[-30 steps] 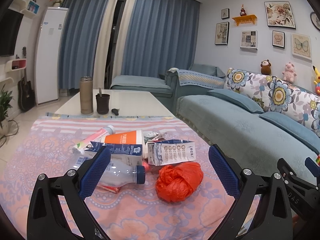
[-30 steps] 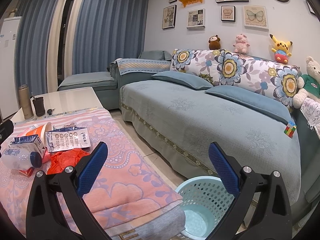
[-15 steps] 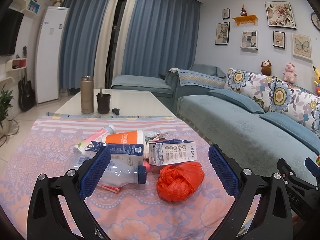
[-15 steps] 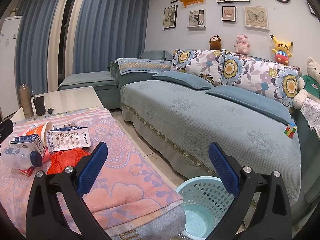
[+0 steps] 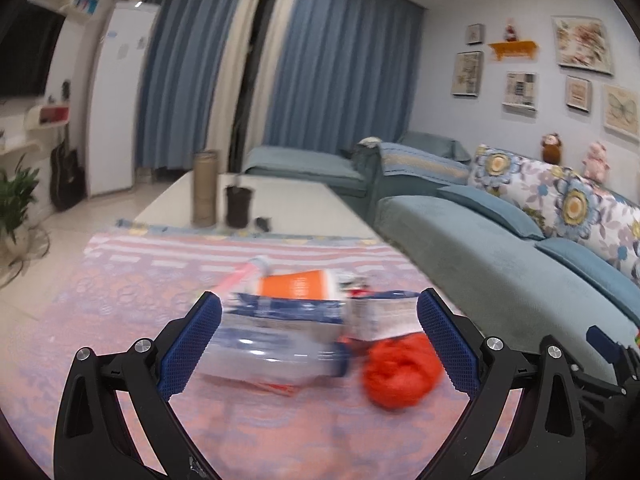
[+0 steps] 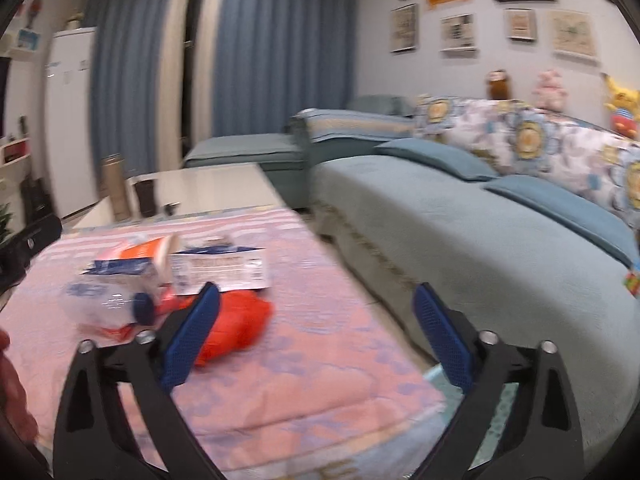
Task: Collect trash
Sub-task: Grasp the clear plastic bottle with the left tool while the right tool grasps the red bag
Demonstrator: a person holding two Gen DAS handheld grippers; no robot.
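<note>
Over the pink cloth [image 5: 120, 420], both grippers have swung nearer the trash.
Left gripper [image 5: 319, 340] spread, empty; right gripper [image 6: 316, 336] closing on nothing beside the red bag [image 6: 236, 328].

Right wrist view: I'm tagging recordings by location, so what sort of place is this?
A home living room, most likely: a long blue sofa with plush toys along its back, framed pictures on the wall, and floor-length blue curtains.

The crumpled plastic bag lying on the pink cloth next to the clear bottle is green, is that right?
Not quite: the crumpled plastic bag is red-orange, not green. It does lie on the pink cloth next to the clear bottle. The left wrist view shows it plainly; the right wrist view agrees.
</note>
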